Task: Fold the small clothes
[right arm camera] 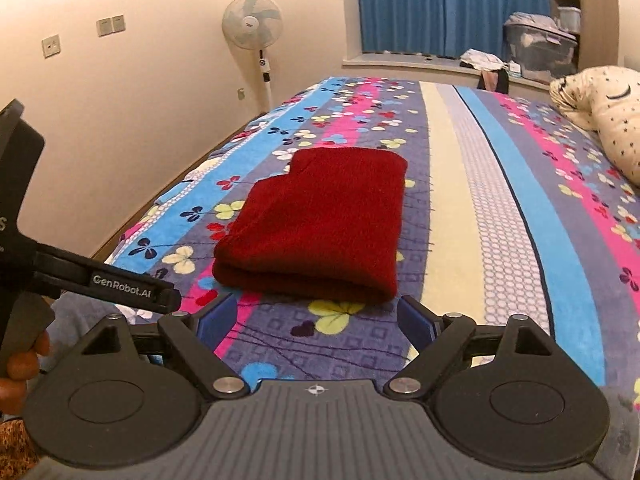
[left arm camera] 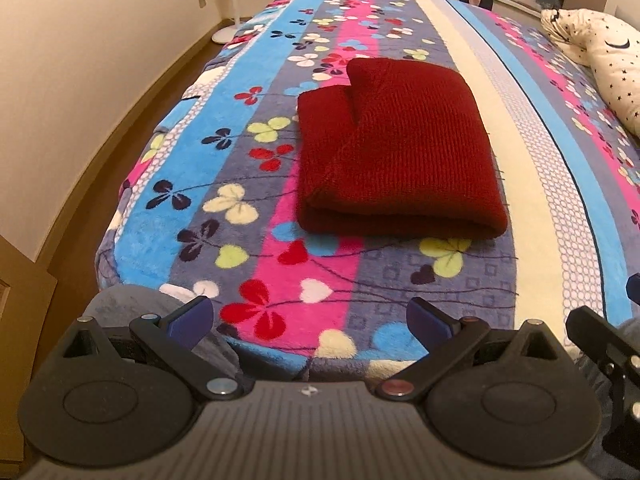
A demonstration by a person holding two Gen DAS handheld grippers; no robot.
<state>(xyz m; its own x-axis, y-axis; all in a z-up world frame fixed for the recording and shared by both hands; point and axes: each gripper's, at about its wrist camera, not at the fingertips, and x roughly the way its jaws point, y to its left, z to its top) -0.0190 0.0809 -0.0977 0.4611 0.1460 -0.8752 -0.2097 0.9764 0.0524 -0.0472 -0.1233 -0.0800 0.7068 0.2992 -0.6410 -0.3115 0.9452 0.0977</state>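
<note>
Red knit garment (left arm camera: 396, 152) lies folded on the floral bedspread (left arm camera: 248, 264), near the bed's left side. Our left tool (left arm camera: 310, 320) and right tool (right arm camera: 316, 318) are both spread wide, empty, just short of it. We'd judge folding done; if tidying, pinch near fold gently.

The red garment (left arm camera: 396, 152) is ribbed knit cloth (matt), lying on a fuzzy fleece blanket (left arm camera: 256, 184)

A flowered striped blanket (right arm camera: 500, 208) covers the bed; a star-print pillow (right arm camera: 612, 120), standing fan (right arm camera: 253, 24) and blue curtain (right arm camera: 440, 4) lie beyond.
</note>
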